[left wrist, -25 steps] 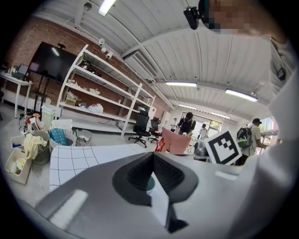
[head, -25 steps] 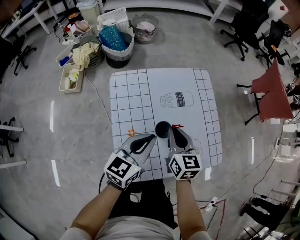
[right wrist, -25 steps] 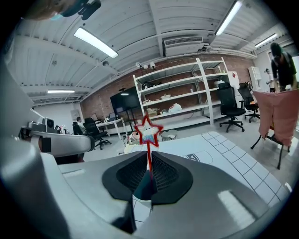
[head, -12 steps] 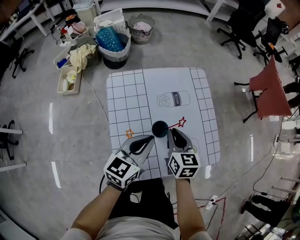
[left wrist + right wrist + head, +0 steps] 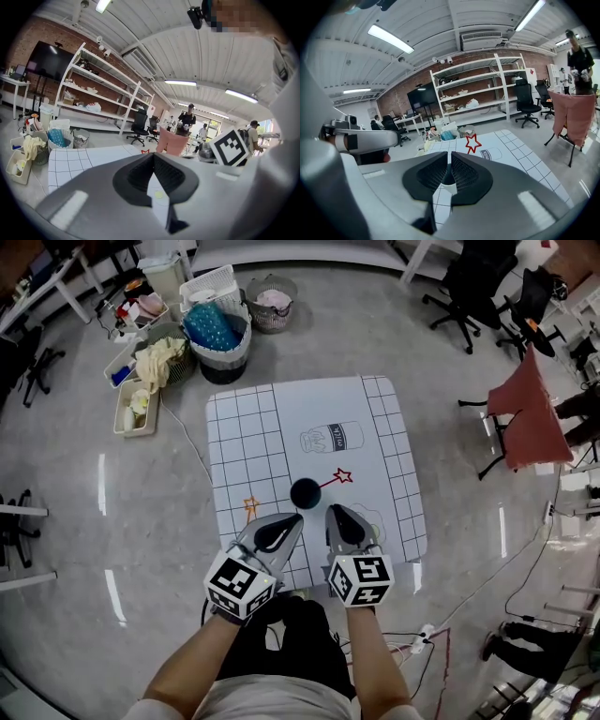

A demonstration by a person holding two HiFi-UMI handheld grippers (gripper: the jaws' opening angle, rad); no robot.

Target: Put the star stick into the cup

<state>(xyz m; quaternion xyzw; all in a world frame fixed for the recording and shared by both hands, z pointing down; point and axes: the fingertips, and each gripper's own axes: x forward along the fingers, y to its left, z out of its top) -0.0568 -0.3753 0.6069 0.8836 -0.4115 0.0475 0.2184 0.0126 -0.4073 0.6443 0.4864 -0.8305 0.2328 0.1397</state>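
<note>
A dark cup (image 5: pixel 303 491) stands on the white gridded table (image 5: pixel 281 427). The red star stick (image 5: pixel 344 475) rests with its lower end in the cup and leans out to the right, star up. My right gripper (image 5: pixel 342 518) is just in front of the cup, a thin slit between its pads, holding nothing. In the right gripper view the star (image 5: pixel 473 143) shows above the right gripper (image 5: pixel 450 154). My left gripper (image 5: pixel 284 526) is shut and empty, front left of the cup. The left gripper (image 5: pixel 153 155) sees the star (image 5: pixel 145 151) peeking over it.
An orange star shape (image 5: pixel 250 506) lies on the table left of the cup, and a milk bottle drawing (image 5: pixel 330 438) is behind it. Baskets and bins (image 5: pixel 217 329) stand on the floor beyond the table. A chair draped in red cloth (image 5: pixel 530 413) stands to the right.
A second ago the star sat at my right gripper's tips beside the cup. The gripper has let go and drawn back; the stick now leans in the cup alone. Left gripper unchanged.
</note>
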